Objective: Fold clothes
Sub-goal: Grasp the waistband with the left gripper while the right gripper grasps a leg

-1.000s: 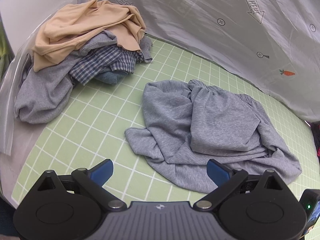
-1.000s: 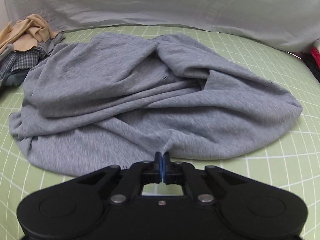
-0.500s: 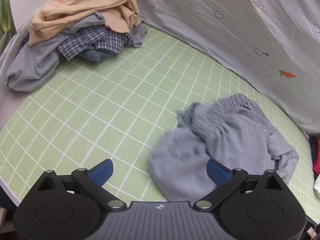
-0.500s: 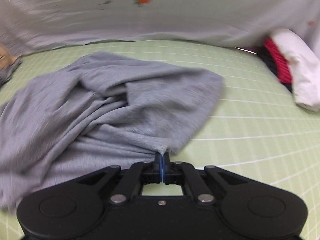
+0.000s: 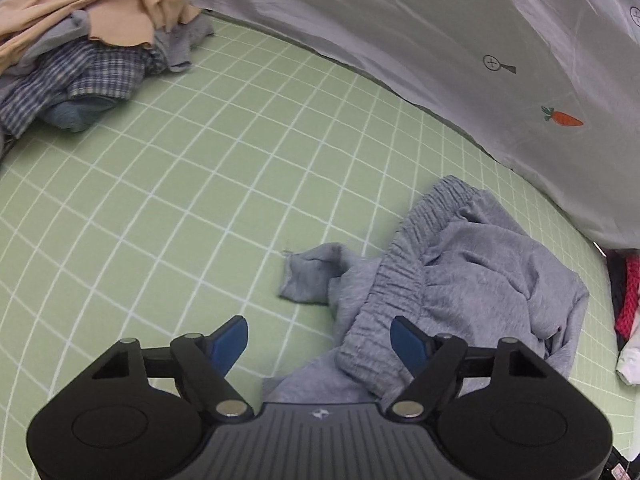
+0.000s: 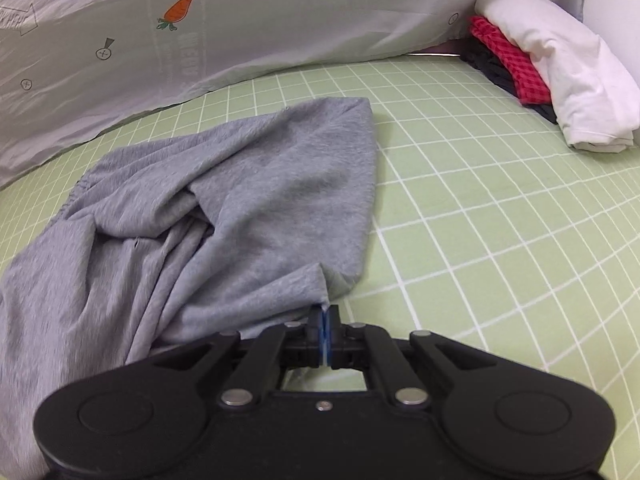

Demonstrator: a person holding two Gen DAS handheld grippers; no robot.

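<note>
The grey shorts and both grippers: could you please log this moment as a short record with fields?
garment: grey shorts, crumpled on the green grid mat
right gripper: shut on a pinched edge of the shorts
left gripper: jaws closing, elastic waistband between them, pads not yet pressing
unfolded pile: far left, beige top uppermost
folded stack: far right, white piece on top

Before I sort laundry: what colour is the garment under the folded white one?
Red-and-black check, clearest in the right wrist view.
</note>
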